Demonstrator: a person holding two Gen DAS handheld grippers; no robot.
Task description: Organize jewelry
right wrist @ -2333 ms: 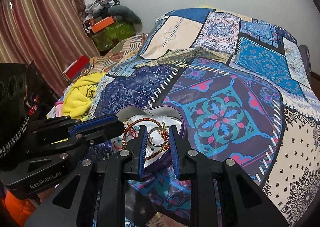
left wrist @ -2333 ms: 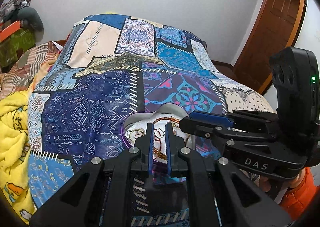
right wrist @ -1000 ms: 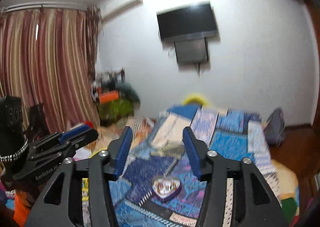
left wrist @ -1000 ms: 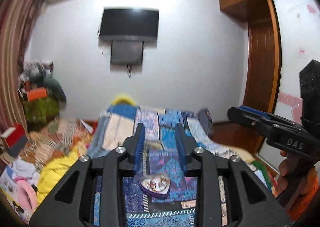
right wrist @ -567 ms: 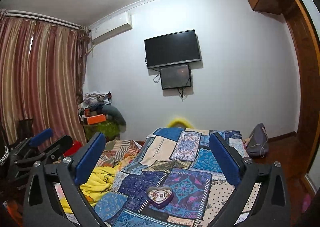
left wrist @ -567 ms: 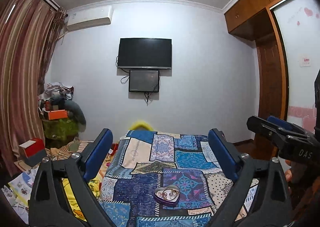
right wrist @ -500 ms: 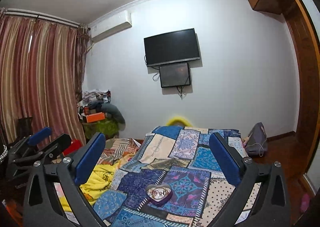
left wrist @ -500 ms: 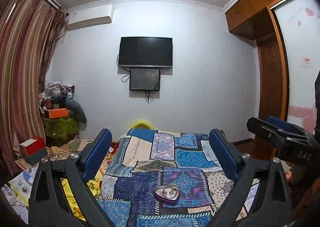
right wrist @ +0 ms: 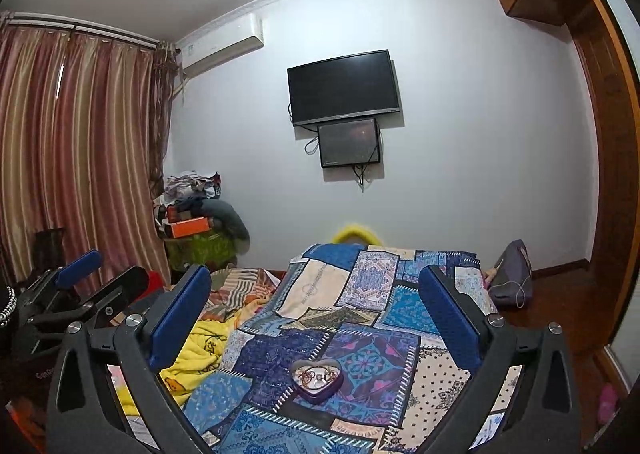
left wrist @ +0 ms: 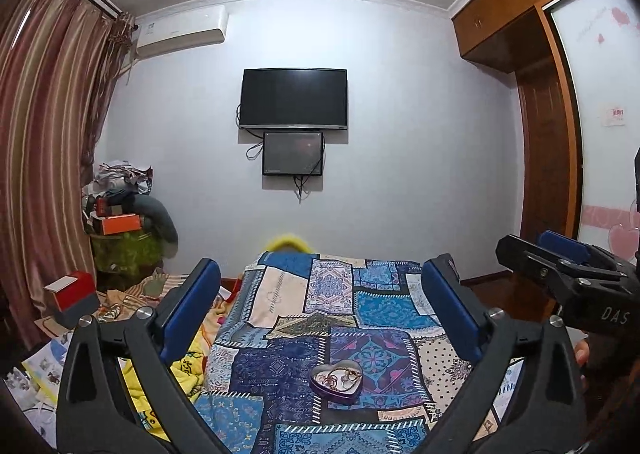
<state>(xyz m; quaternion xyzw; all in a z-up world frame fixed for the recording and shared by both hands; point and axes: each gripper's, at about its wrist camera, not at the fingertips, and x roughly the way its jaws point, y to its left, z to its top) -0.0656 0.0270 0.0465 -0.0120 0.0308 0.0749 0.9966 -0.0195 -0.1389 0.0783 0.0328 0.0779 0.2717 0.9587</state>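
Left wrist view shows the left tongs (left wrist: 320, 318) spread wide with nothing between the blue pads (left wrist: 191, 310), both arms held level and well back from the bed (left wrist: 384, 306). Their jaws have just been opening, and no piece of jewelry sits between them. At the right edge of that view the right tongs (left wrist: 560, 258) reach in, also empty; in the right wrist view the right tongs (right wrist: 316, 314) likewise stand fully apart around open air, having just been opening too.

Beyond the fingers, a heart-shaped tin (left wrist: 336, 380) rests on the patchwork bedspread (left wrist: 280, 366) near the foot of the bed, lid off. Inside it lies the jewelry (right wrist: 316, 376): gold-toned rings or bangles and what may be a reddish chain, too small here to separate. No loose piece is visible on the bedspread around the tin. A yellow blanket (right wrist: 200, 350) bunches at the bed's left side, and a wall-mounted television (left wrist: 294, 98) hangs beyond.

Judging by how things lie, the gathering step looks finished: everything that can be made out is collected in the tin, and both tongs are clear of it. What may remain is closing the tin, but no lid can be seen in either view, so whether that step belongs to the task cannot be told.
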